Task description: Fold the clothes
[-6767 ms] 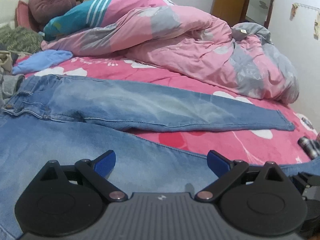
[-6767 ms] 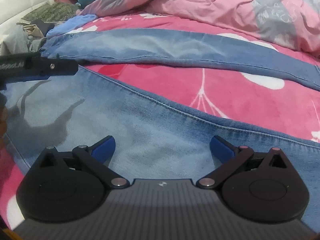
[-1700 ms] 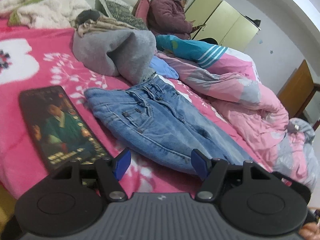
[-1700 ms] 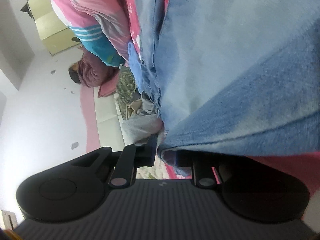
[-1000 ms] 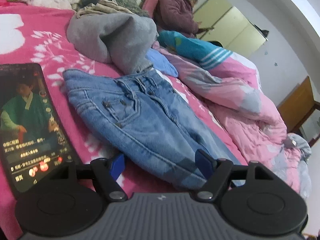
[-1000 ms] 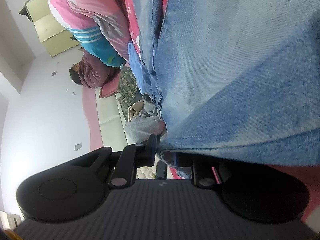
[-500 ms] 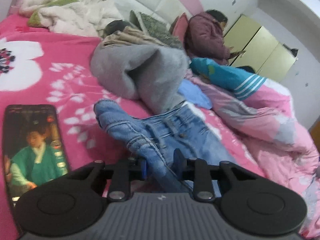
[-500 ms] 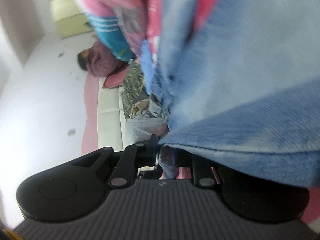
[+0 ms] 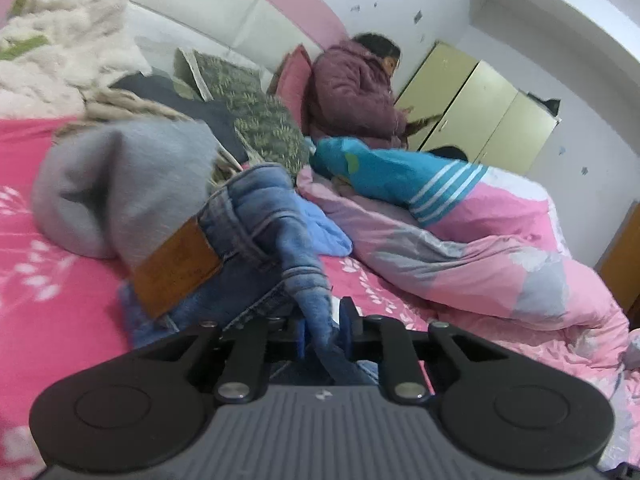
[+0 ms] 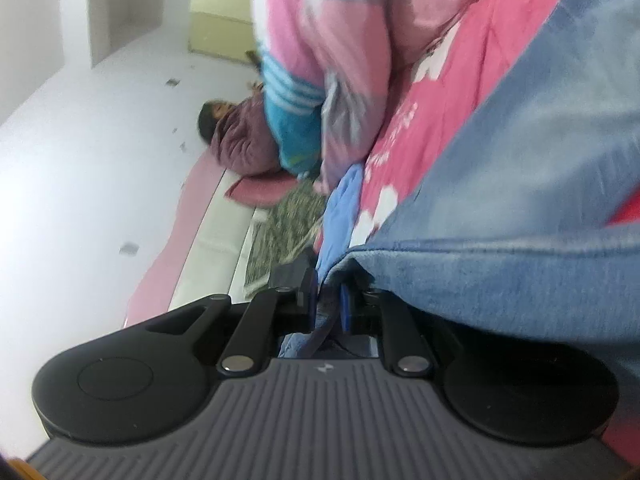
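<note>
Blue jeans (image 9: 256,248) lie bunched on the pink floral bedspread (image 9: 48,312), waistband raised, with a brown leather patch (image 9: 176,268) showing. My left gripper (image 9: 323,330) is shut on a fold of the jeans at the waist. In the right wrist view, which is rolled sideways, my right gripper (image 10: 325,308) is shut on a hem of the jeans (image 10: 520,216), and the denim drapes over its right side and fills the right half of the view.
A grey garment (image 9: 120,184) lies just left of the jeans. A light blue cloth (image 9: 324,236), a pink and grey quilt (image 9: 480,256) and a teal striped garment (image 9: 400,176) lie behind. A person in a maroon jacket (image 9: 352,96) sits by pillows at the headboard.
My left gripper closed on the jeans' waist and lifted it, so the waistband and leather patch now stand up. The phone has left the view. My right gripper kept its hold and swung.
</note>
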Tool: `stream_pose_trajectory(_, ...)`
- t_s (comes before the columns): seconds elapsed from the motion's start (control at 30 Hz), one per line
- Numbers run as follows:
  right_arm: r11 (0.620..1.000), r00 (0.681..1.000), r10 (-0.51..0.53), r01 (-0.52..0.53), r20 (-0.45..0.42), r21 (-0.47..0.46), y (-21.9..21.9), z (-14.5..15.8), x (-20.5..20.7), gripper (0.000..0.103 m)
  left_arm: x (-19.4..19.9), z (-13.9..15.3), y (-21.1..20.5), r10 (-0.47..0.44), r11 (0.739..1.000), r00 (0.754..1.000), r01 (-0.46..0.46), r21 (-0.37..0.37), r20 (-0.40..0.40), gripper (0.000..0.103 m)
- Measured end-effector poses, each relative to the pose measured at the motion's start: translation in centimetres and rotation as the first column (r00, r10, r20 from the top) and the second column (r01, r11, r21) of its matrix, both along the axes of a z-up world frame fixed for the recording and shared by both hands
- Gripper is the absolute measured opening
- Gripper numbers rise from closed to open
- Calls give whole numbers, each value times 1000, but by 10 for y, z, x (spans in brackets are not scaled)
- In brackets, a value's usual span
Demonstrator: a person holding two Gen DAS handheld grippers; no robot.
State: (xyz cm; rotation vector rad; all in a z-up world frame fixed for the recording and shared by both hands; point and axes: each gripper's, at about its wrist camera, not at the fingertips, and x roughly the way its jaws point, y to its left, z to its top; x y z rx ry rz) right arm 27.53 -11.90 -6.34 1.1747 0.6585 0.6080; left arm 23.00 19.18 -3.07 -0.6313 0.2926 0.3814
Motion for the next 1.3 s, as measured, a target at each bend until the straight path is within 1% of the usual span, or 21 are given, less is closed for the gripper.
stream_pose_trajectory(0.13,1000,998,-6,8,-60,30,-1,-24,43,10,32,-18,0,3,1000,998,-3,3,-61,12)
stream_pose_trajectory(0.23,1000,996,3,0,-88,25,3,-43,64,10,36,-30,2,-8,1000,998,9,7,-61,12)
stream_pose_trajectory(0.33,1000,993,7,-4,-118,26,7,-63,79,10,39,-42,5,-21,1000,998,21,9,-57,18)
stream_pose_trajectory(0.37,1000,992,8,-4,-129,29,8,-70,83,10,39,-45,6,-25,1000,998,26,10,-55,23)
stream_pose_trajectory(0.4,999,990,9,-5,-139,31,9,-77,86,10,40,-49,7,-30,999,998,30,11,-54,30)
stream_pose_trajectory(0.43,999,989,10,-5,-146,33,9,-82,89,10,41,-53,7,-34,999,998,34,11,-52,35)
stream_pose_trajectory(0.47,999,989,14,-9,-150,37,9,-85,90,12,39,-51,6,-36,999,998,37,20,-44,49)
stream_pose_trajectory(0.5,999,988,20,-14,-154,43,9,-87,92,12,36,-48,4,-39,999,999,40,32,-33,65)
stream_pose_trajectory(0.53,998,987,27,-18,-156,59,8,-88,92,13,33,-44,2,-41,998,999,42,44,-22,71)
stream_pose_trajectory(0.57,997,987,34,-22,-157,78,7,-88,92,17,29,-39,-1,-51,997,999,51,53,-8,75)
stream_pose_trajectory(0.6,995,987,41,-25,-158,98,5,-88,92,21,24,-33,-3,-64,996,998,63,62,7,77)
stream_pose_trajectory(0.63,993,986,42,-23,-161,120,3,-87,90,32,20,-28,-6,-77,995,997,75,70,22,78)
stream_pose_trajectory(0.67,990,986,42,-19,-164,142,0,-85,88,44,15,-22,-8,-95,993,995,93,65,30,83)
stream_pose_trajectory(0.7,986,985,42,-14,-167,164,-2,-83,85,50,9,-17,-9,-113,992,993,111,53,34,86)
stream_pose_trajectory(0.73,985,986,41,-12,-164,174,-5,-79,82,60,4,-13,-10,-123,992,992,122,42,39,86)
stream_pose_trajectory(0.77,984,987,39,-10,-158,180,-7,-75,79,66,-4,-10,-11,-136,990,990,134,31,43,86)
stream_pose_trajectory(0.87,979,988,42,-10,-152,205,-15,-64,67,76,-22,-4,-13,-176,984,984,176,2,33,87)
stream_pose_trajectory(0.97,973,987,62,-28,-146,228,-22,-55,50,78,-40,-5,-12,-203,979,979,203,-15,-4,87)
stream_pose_trajectory(1.1,973,984,101,-66,-148,222,-35,-44,17,80,-63,-19,-12,-230,973,972,228,-45,-52,87)
stream_pose_trajectory(1.23,972,967,145,-100,-209,213,-48,-42,-22,82,-86,-32,-8,-231,970,970,224,-95,-77,87)
stream_pose_trajectory(1.3,977,960,149,-105,-239,186,-51,-41,-41,83,-99,-39,-5,-203,973,977,194,-125,-67,87)
